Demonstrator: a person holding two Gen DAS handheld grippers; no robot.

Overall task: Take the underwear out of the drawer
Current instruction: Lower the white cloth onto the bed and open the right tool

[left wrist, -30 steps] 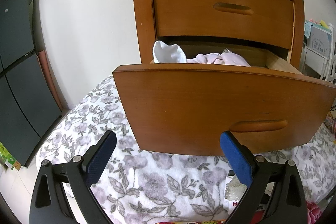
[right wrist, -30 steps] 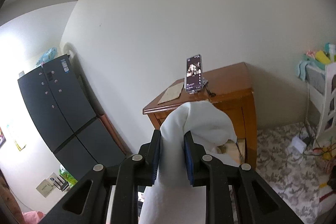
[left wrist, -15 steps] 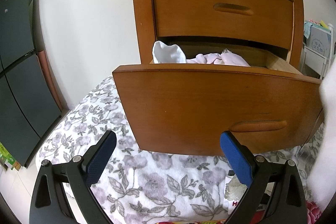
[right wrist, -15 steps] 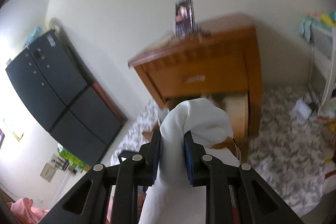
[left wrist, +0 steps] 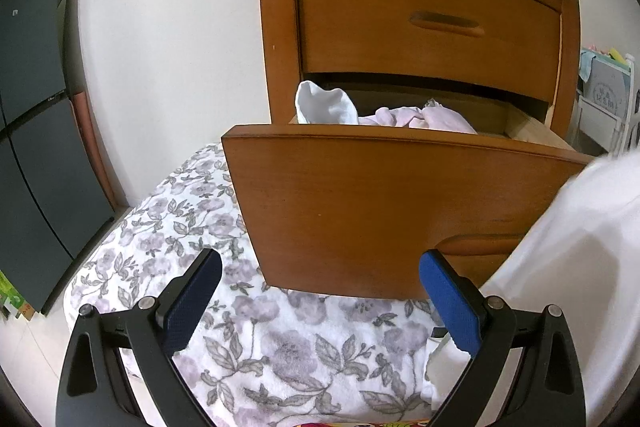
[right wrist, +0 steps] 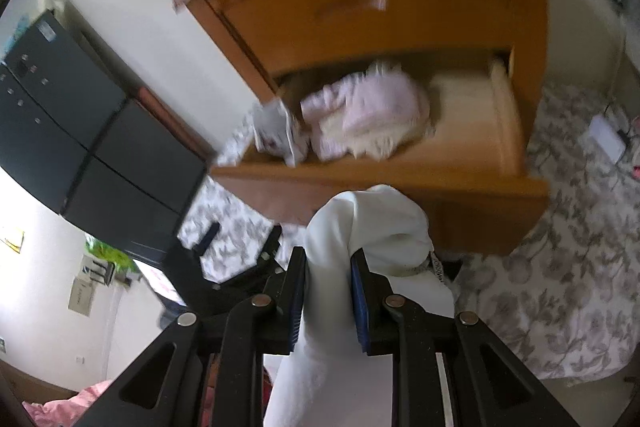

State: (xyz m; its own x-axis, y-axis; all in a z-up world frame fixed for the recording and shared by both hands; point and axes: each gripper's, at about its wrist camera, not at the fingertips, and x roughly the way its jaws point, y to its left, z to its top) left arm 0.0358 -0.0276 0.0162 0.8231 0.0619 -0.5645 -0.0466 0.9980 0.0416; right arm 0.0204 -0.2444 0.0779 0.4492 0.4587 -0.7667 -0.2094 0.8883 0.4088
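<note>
My right claw (right wrist: 328,291) is clamped on white underwear (right wrist: 368,223), out in front of the open drawer (right wrist: 400,183). My left claw (left wrist: 320,299) gapes wide and empty before the drawer front.

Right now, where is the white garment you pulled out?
The white cloth garment is clamped in the right tool, outside and in front of the open wooden drawer, above the floral blanket.

My left gripper (left wrist: 320,291) sits low, jaws spread wide, nothing between. My right gripper (right wrist: 327,291) tilts steeply down, pads clamped on white underwear (right wrist: 368,223).
</note>
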